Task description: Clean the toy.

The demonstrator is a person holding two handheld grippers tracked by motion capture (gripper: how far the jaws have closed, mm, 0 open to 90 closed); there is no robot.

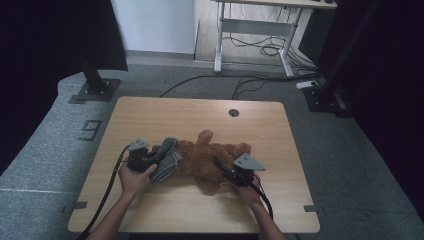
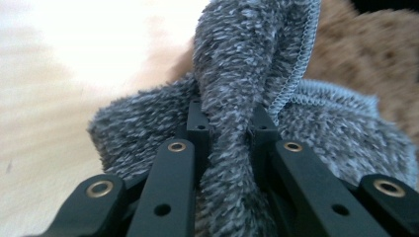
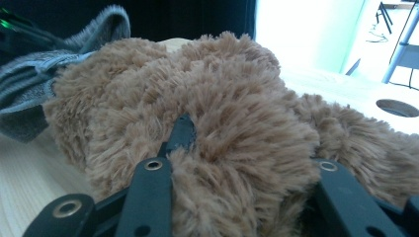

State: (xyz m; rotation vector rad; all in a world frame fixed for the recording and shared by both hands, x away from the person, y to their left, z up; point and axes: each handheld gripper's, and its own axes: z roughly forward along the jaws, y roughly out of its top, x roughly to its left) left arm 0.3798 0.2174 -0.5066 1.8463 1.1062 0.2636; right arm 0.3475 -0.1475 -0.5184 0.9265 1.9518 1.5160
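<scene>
Brown plush fur covers the soft stuffed toy animal (image 1: 210, 160) that lies on its side across the middle of the pale wooden table (image 1: 150, 112), and a grey fuzzy knitted garment (image 1: 166, 159) with a stitched hem sits at its left end. By my judgement the work in hand is dressing or undressing the toy, and it stands at an early-to-middle point: the grey piece is bunched at one end of the body and covers little of it, so most of the pulling is left. Which of the two directions it goes I cannot tell from the high view, which is small and dim.

The left gripper (image 1: 150, 159) has its jaws pinched tight on a fold of the grey garment, as the left gripper view shows, with the fabric squeezed up between them. The right gripper (image 1: 222, 169) is clamped into the brown fur of the toy near its right end, the pile bulging between the black jaws in the right gripper view.

The toy's long axis runs left to right across the table, roughly parallel to the near edge. One stubby limb points away toward the far edge, another toward the person; the garment end faces left
</scene>
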